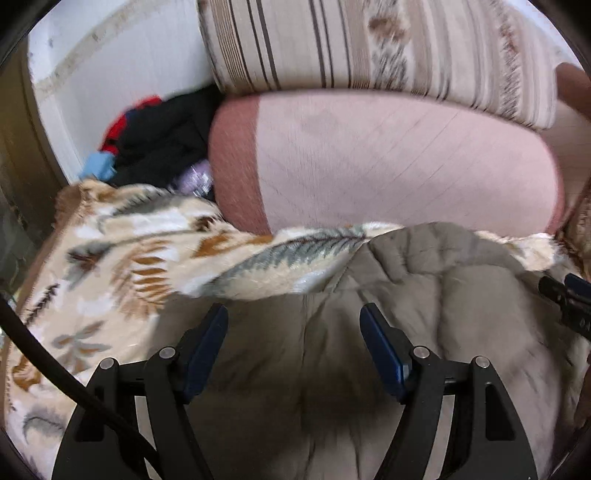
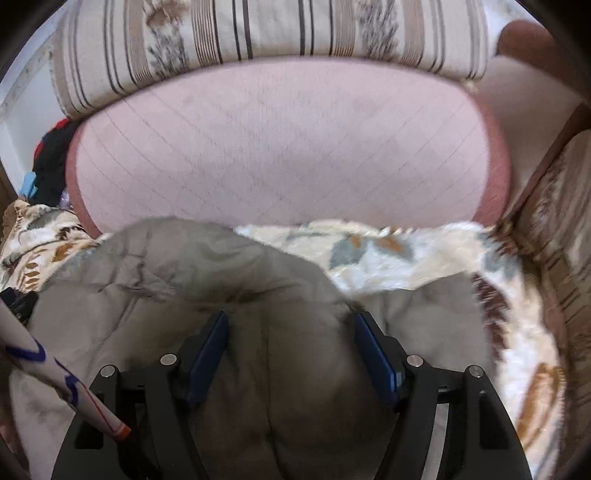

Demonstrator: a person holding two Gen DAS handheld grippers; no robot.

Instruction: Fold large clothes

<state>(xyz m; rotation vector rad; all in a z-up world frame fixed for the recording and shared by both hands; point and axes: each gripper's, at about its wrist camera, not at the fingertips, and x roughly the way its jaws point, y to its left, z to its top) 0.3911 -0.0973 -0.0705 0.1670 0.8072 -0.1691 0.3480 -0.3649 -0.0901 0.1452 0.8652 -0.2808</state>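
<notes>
**Both grippers wide over the grey coat**

My left gripper (image 1: 293, 314) stood spread apart, empty, above the grey quilted coat (image 1: 388, 314). My right gripper (image 2: 290, 321) was spread too, coat fabric bulging between its blue pads (image 2: 376, 354). The coat lay on a leaf-print blanket (image 1: 122, 266), with a pink cushion (image 2: 280, 147) at twelve o'clock.

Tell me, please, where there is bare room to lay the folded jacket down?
The pink cushion, between striped pillow and leaf-print blanket, lies bare. The corner left of it is crowded with dark clothes.
</notes>
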